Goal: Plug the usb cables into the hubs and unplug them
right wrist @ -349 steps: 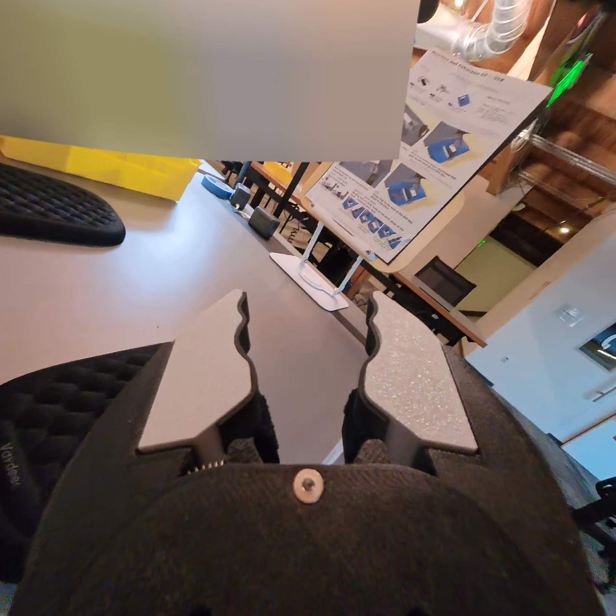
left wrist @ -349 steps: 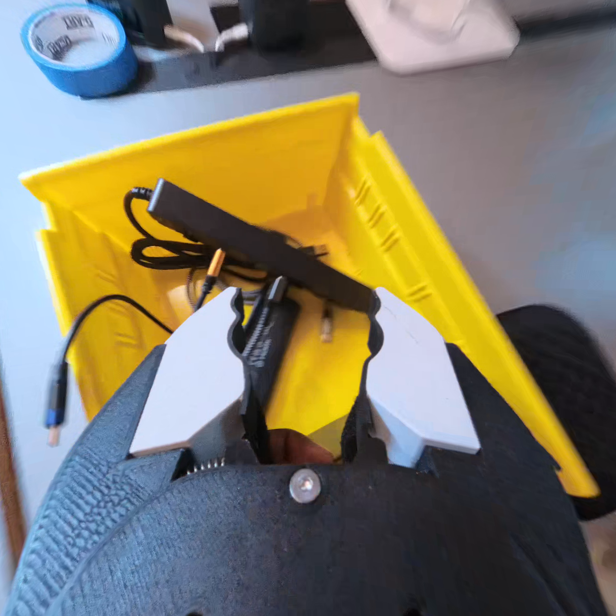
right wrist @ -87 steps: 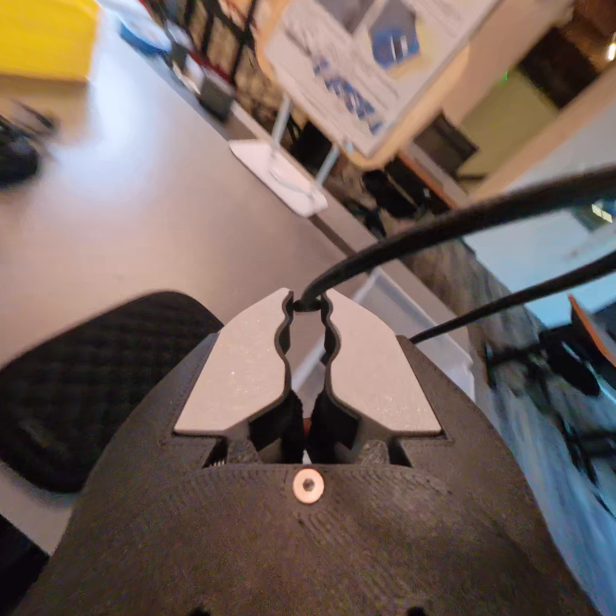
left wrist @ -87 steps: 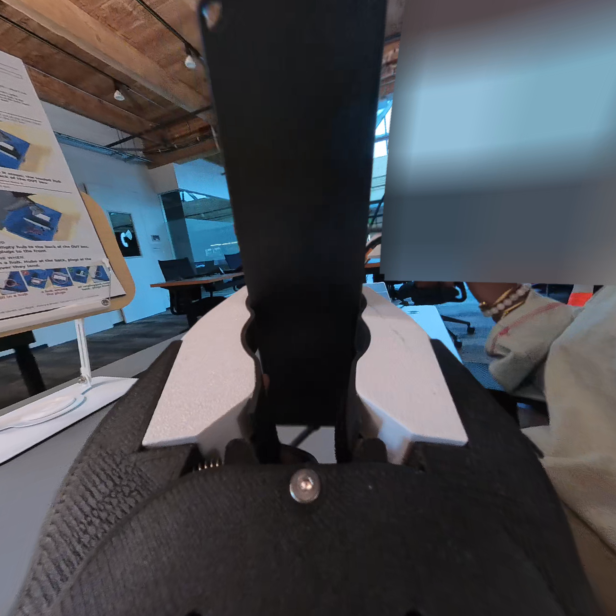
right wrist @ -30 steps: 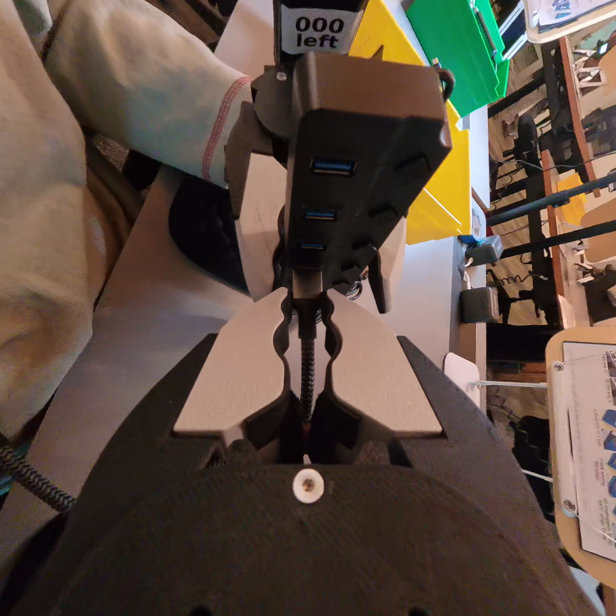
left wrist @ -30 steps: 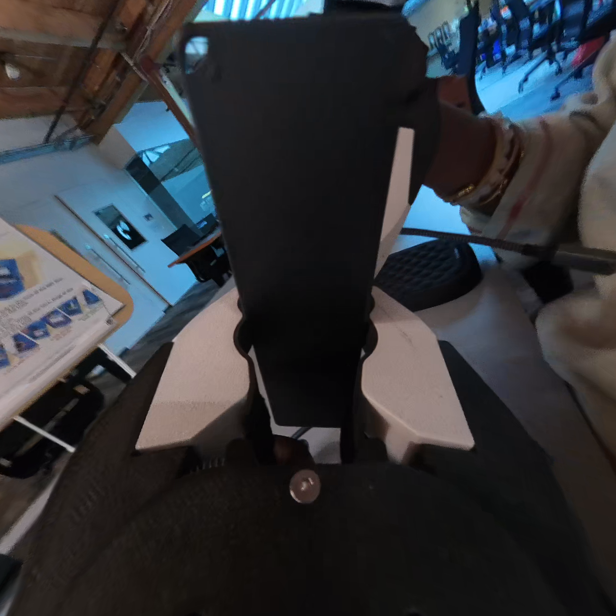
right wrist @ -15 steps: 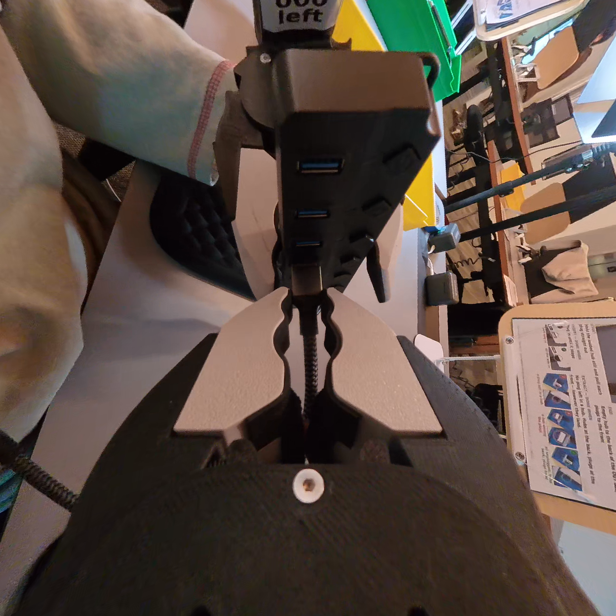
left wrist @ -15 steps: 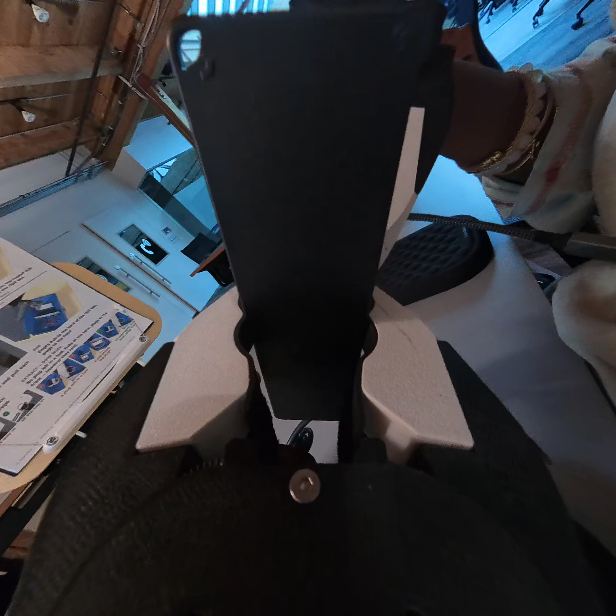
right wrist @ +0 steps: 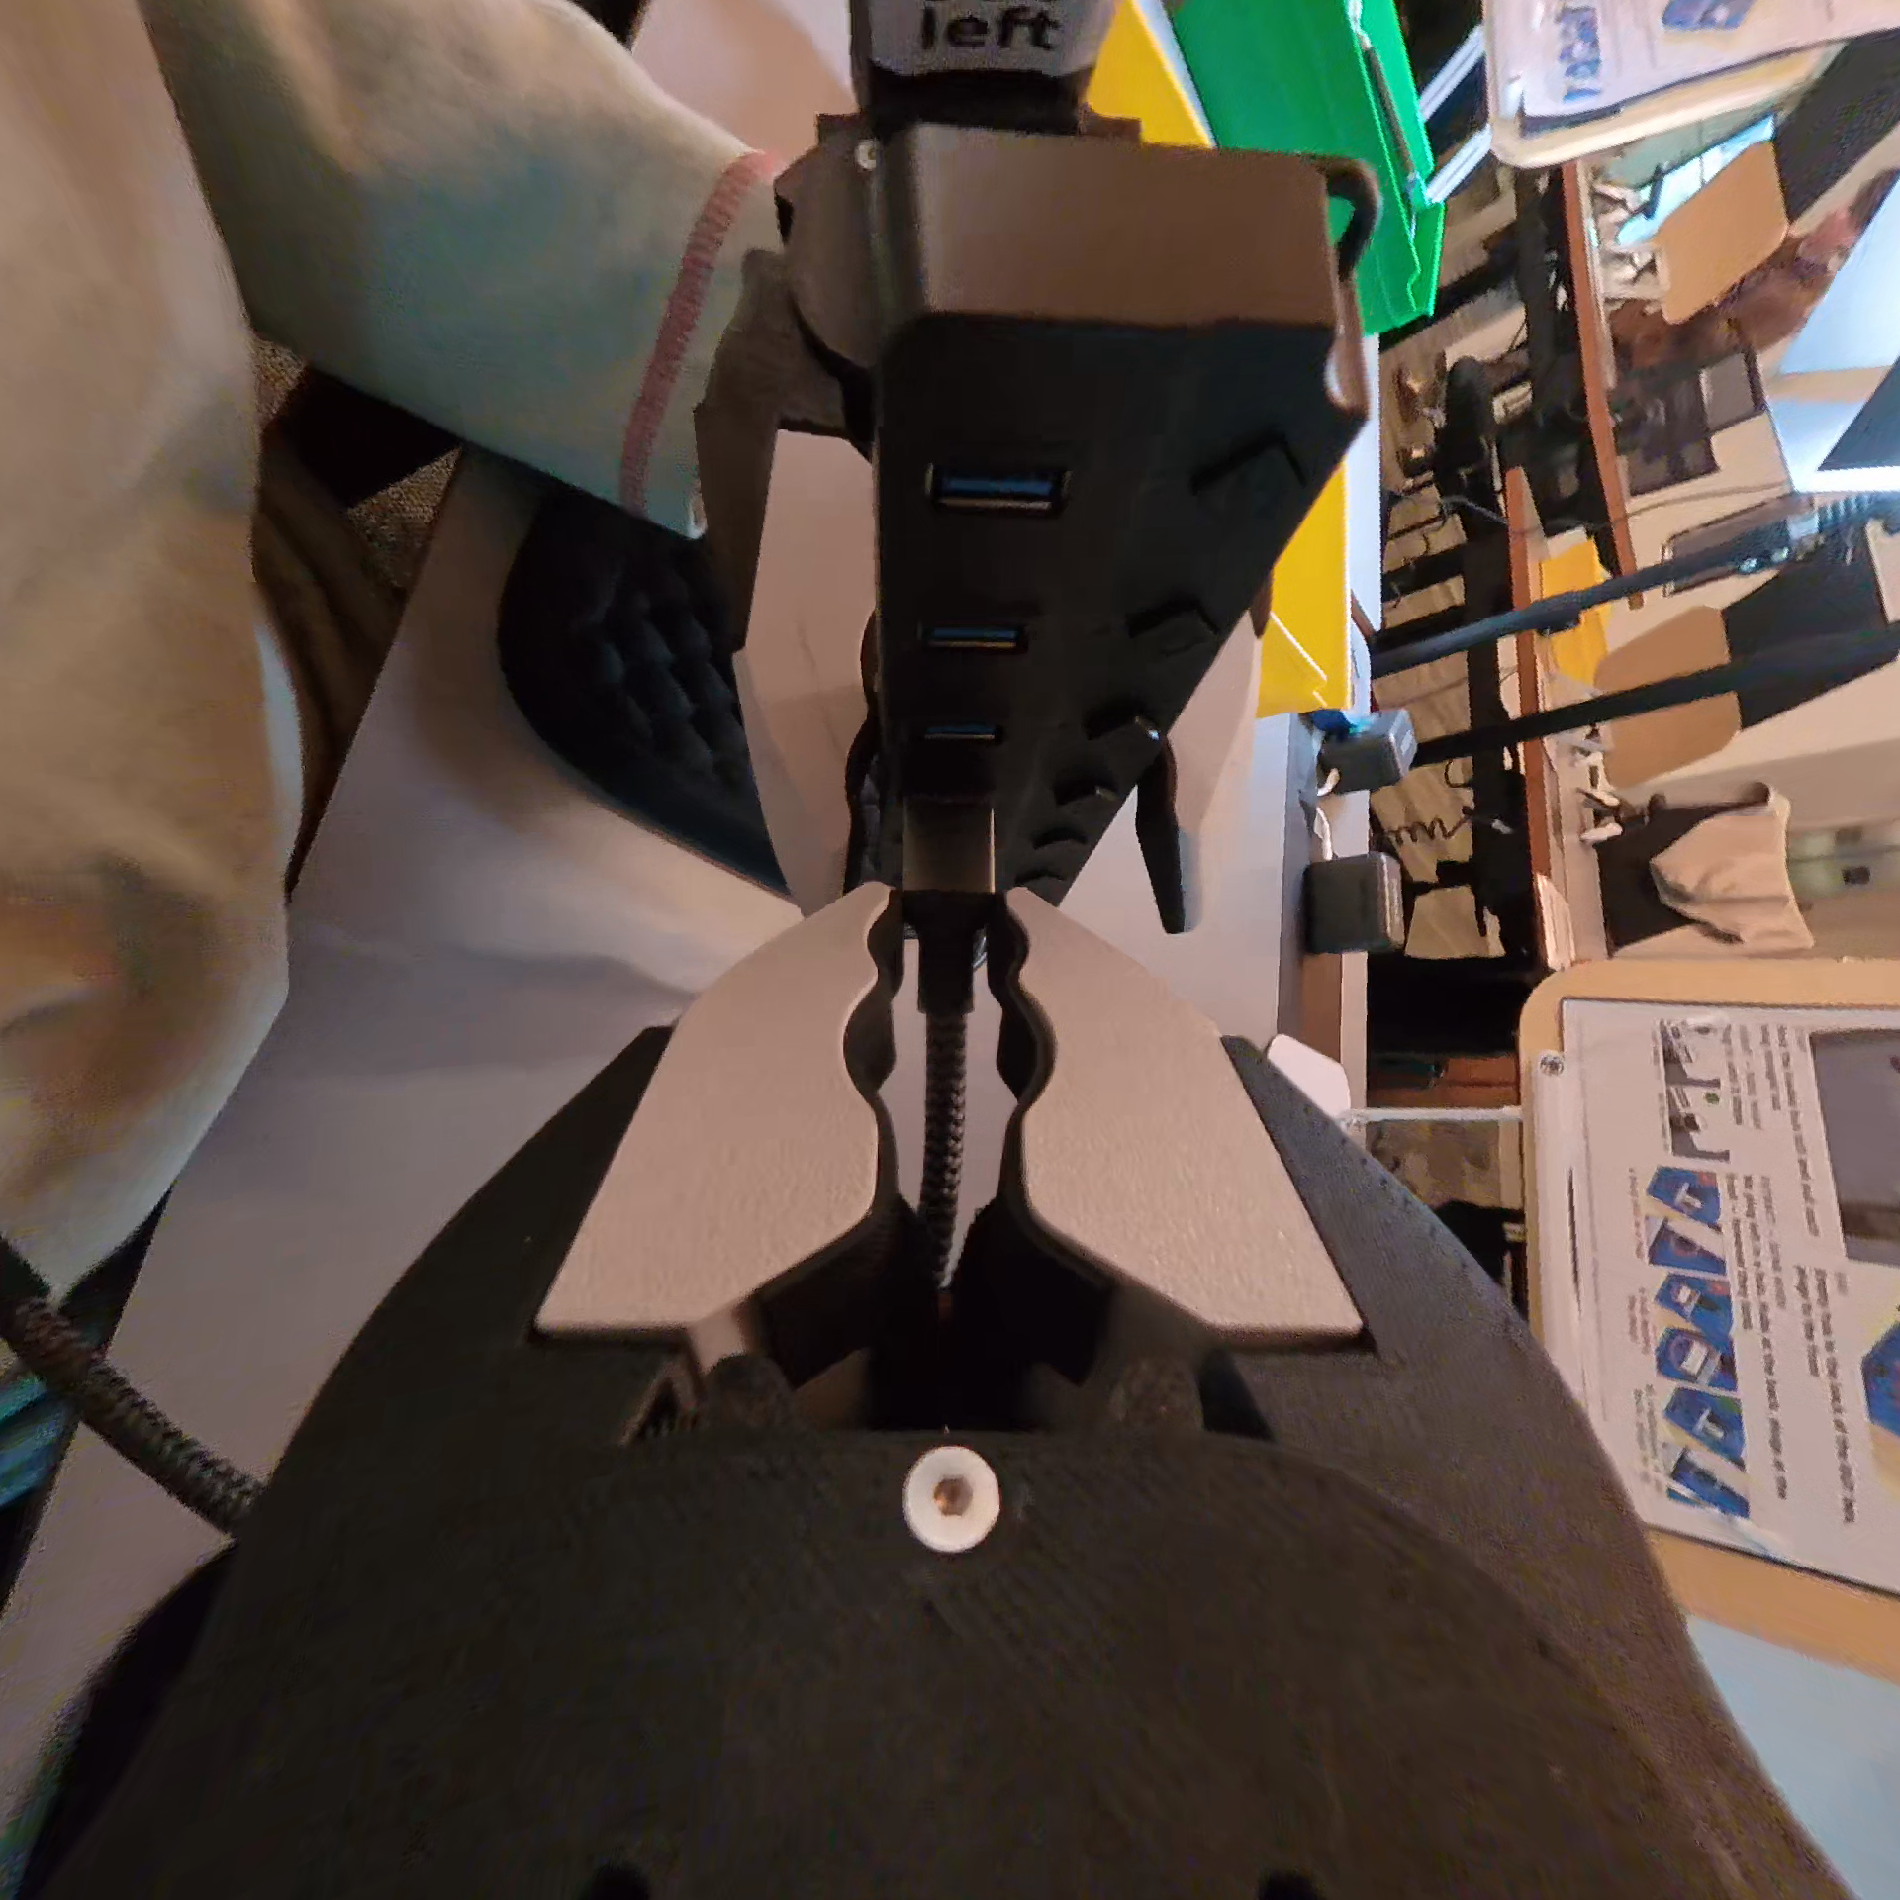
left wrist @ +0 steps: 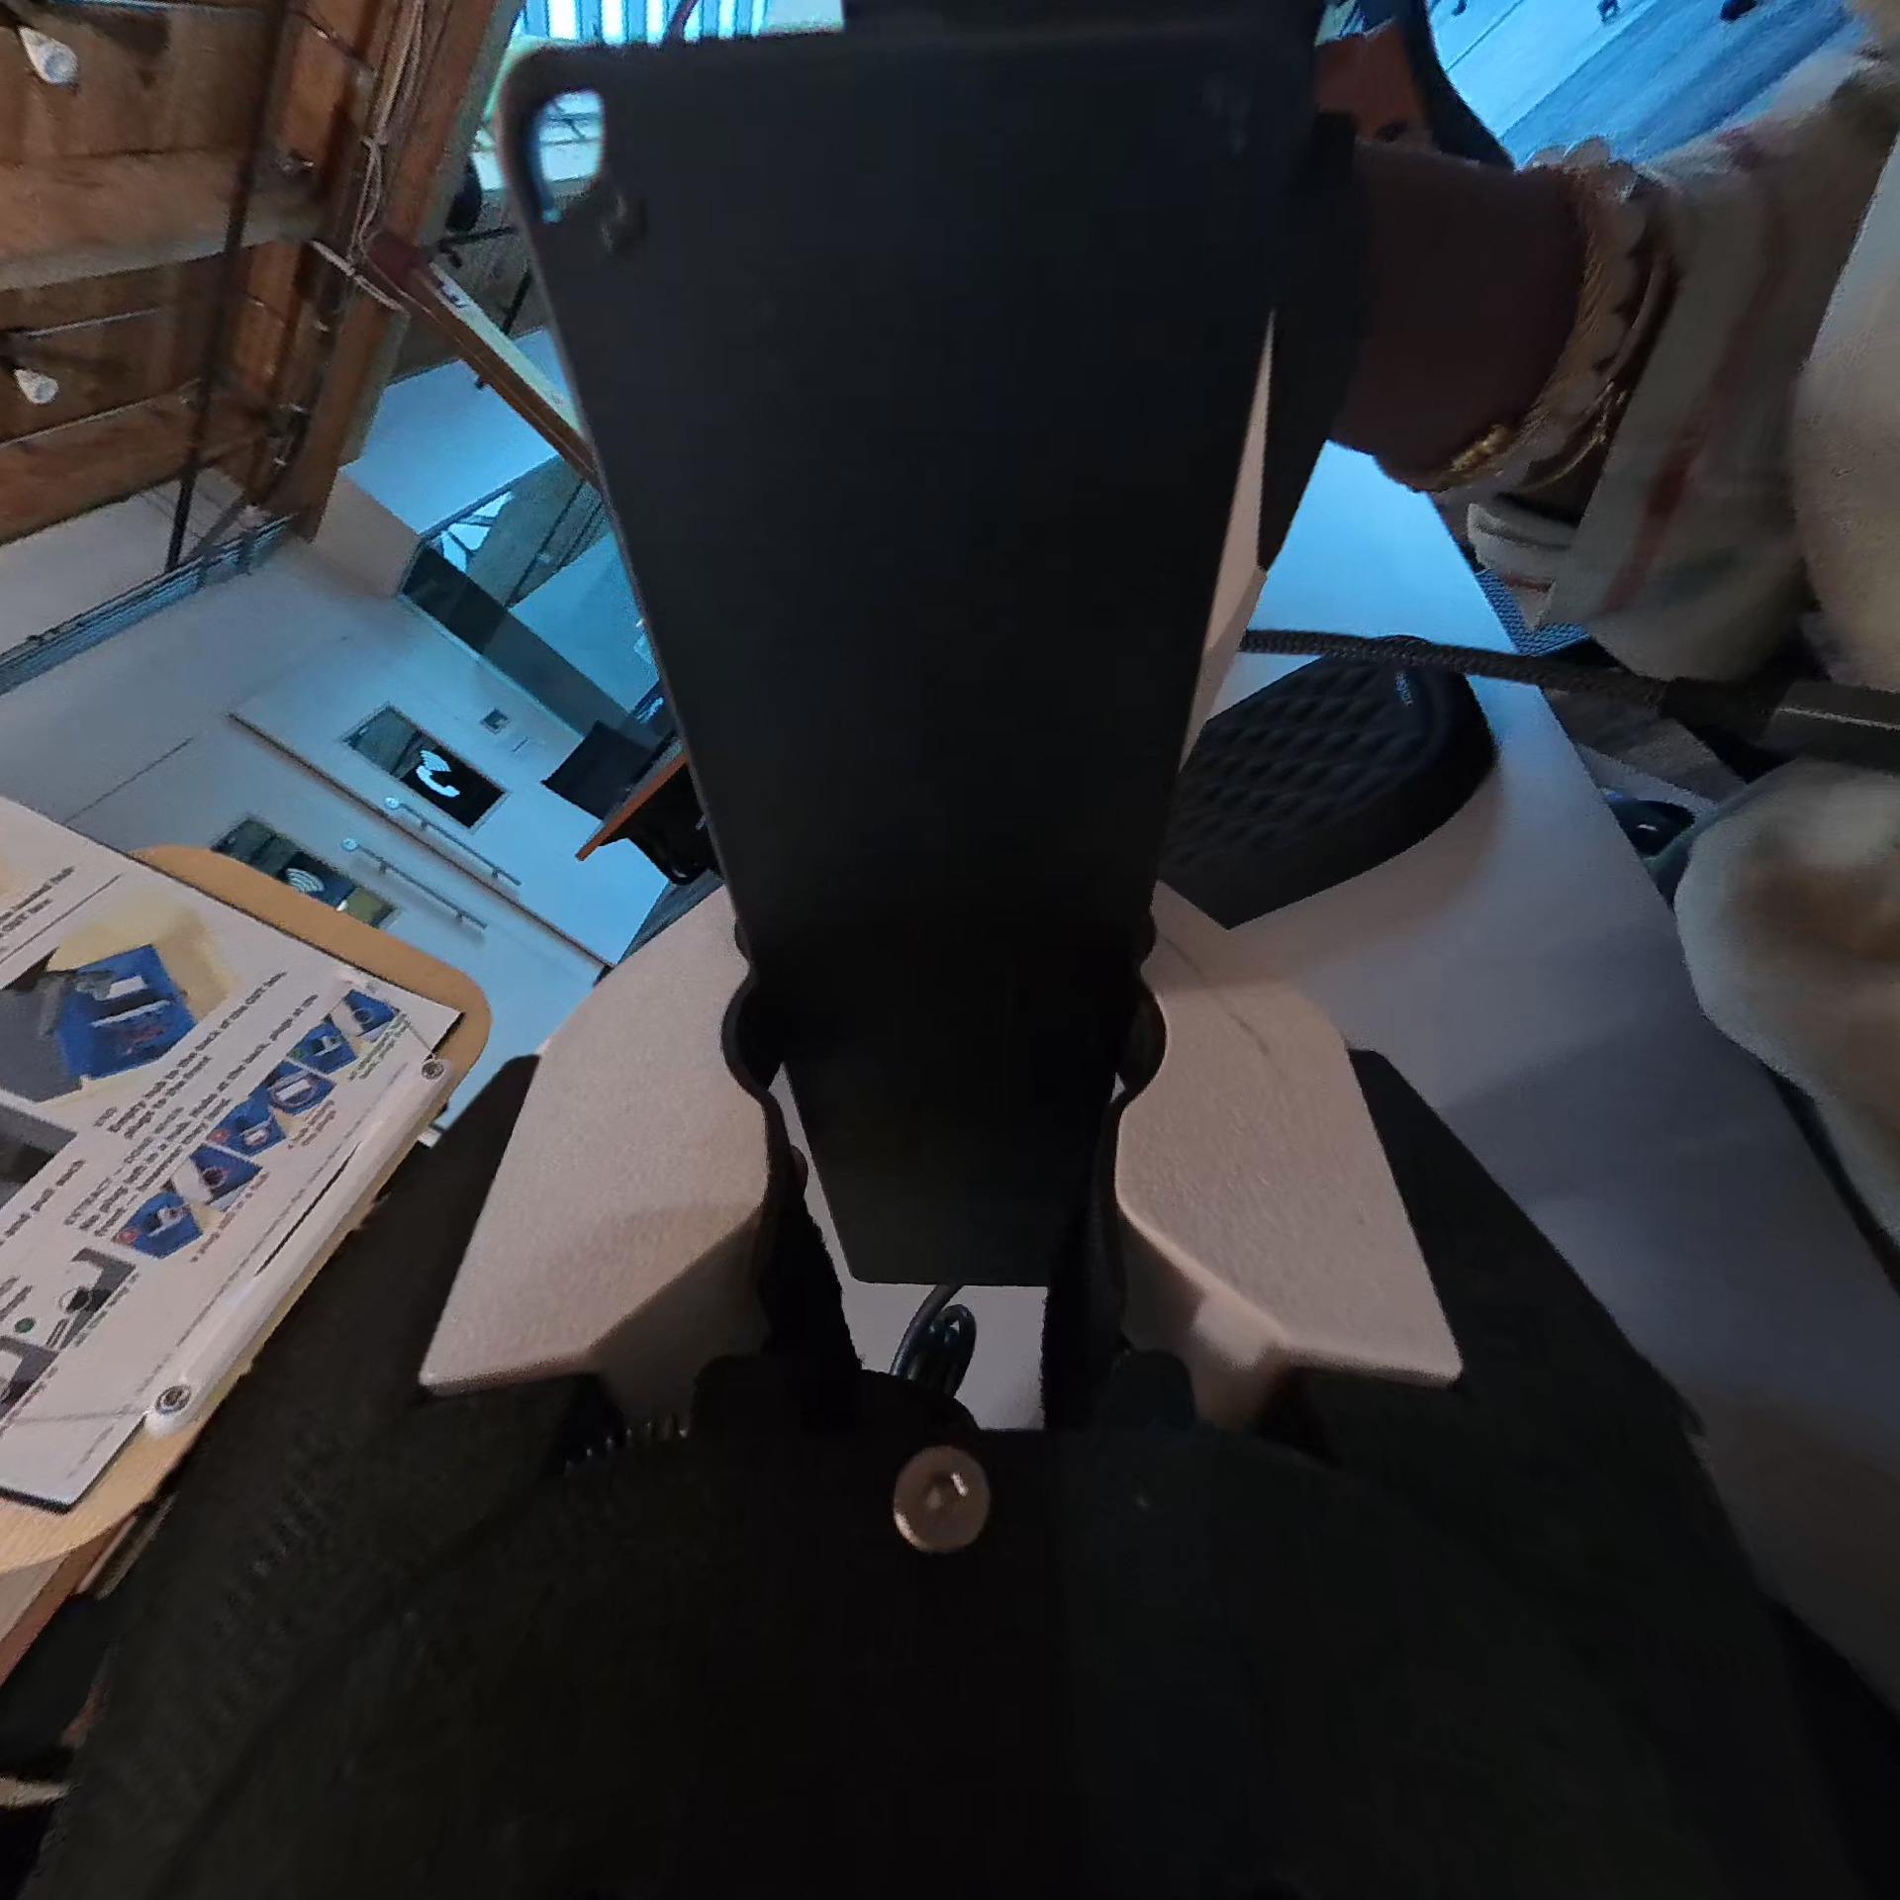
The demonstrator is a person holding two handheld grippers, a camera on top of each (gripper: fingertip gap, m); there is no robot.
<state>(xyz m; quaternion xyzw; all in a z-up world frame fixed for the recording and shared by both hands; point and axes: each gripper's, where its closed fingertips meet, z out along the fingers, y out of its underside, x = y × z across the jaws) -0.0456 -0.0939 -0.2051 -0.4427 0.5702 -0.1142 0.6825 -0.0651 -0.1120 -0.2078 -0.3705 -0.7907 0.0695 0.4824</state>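
Observation:
My left gripper (left wrist: 946, 1018) is shut on the lower end of a black USB hub (left wrist: 925, 514) and holds it upright in the air; its back fills the middle of the left wrist view. In the right wrist view the hub (right wrist: 1080, 514) shows its port side, with three blue ports free. My right gripper (right wrist: 951, 910) is shut on the boot of a braided black USB cable (right wrist: 946, 1110). The cable's plug (right wrist: 948, 843) sits in the hub's port nearest my fingertips. The cable's loose part (left wrist: 1439, 663) crosses the left wrist view at the right.
A black mat (right wrist: 627, 679) lies on the grey table below the hub. A yellow bin (right wrist: 1306, 617) and a green bin (right wrist: 1316, 154) stand behind it. An instruction board (right wrist: 1727, 1285) stands at the table's far edge. The person's sleeve (right wrist: 411, 257) is on the left.
Both grippers keep their hold. The hub and the plug have come a little closer together and the view has tilted slightly; the plug stays in the nearest port.

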